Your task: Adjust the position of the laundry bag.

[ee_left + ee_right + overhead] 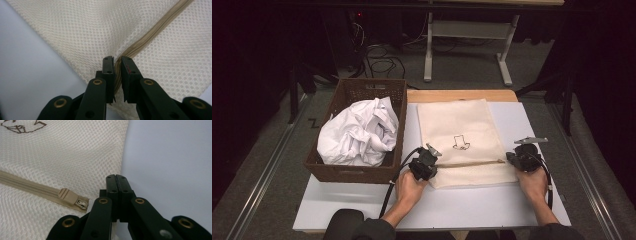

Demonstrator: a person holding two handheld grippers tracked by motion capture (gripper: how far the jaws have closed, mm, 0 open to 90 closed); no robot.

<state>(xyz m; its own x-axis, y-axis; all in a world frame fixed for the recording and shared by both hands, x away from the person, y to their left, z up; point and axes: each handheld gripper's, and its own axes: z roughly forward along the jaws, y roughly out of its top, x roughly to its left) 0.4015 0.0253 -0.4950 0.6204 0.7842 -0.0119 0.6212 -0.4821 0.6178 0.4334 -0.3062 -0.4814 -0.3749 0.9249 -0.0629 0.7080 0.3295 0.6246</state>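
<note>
Mesh laundry bag (460,142) lies zipped; left gripper (117,65) pinches its zipper (150,37) end at 9 o'clock, right gripper (116,180) pressed together at the bag's 3 o'clock edge; opening and filling remain.

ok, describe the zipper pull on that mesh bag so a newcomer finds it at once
On the pale table, right of the brown wicker basket, lies a cream mesh laundry bag. A tan zipper crosses its near part; follow it to the bag's right edge, by the right gripper. The zipper pull is a ridged tan tab with a metal slider, the zipper's sole raised piece.
</note>
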